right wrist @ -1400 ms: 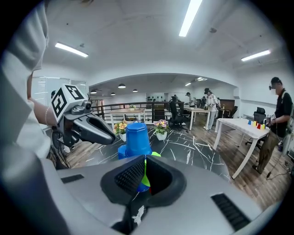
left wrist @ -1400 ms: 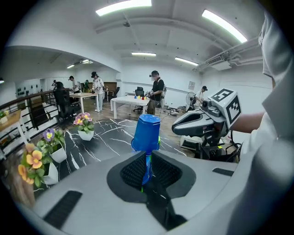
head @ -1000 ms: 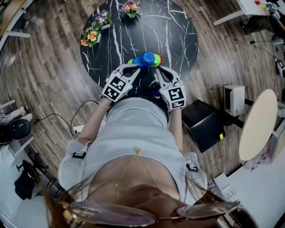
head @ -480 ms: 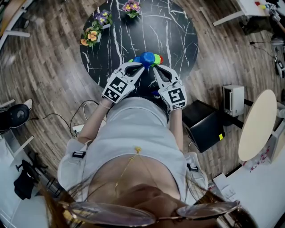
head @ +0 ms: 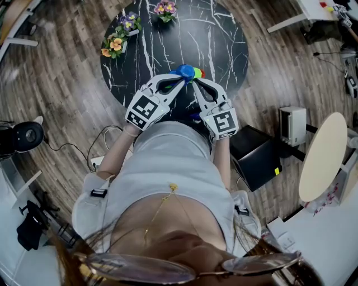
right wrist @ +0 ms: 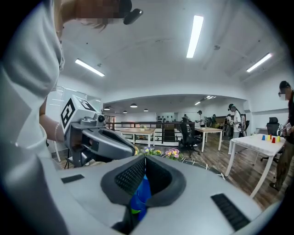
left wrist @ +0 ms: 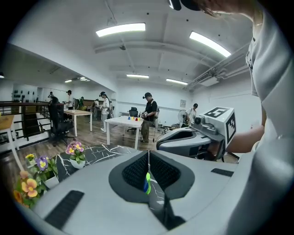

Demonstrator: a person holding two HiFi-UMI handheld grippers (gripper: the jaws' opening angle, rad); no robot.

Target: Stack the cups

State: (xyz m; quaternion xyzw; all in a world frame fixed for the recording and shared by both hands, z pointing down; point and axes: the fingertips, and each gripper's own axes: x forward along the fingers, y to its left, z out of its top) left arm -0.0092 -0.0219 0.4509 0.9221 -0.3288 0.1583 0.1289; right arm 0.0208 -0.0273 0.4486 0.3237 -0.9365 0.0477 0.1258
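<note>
A cluster of small cups, blue on top with green and red showing at its right, sits near the front edge of the round black marble table. My left gripper and right gripper point at the cluster from the near side, tips close together just in front of it. Both are shut with nothing held. In the left gripper view the gripper has its jaws together, and a sliver of green and blue cup shows below them. In the right gripper view the blue cup lies under the shut gripper.
Three small flower pots stand on the table's far left: orange, purple and pink-yellow. On the floor at right are a black box, a white device and a beige round table. People stand at white tables in the background.
Both grippers have shifted a little forward, toward the cups, still shut. A dark object on the floor at far left has moved.
</note>
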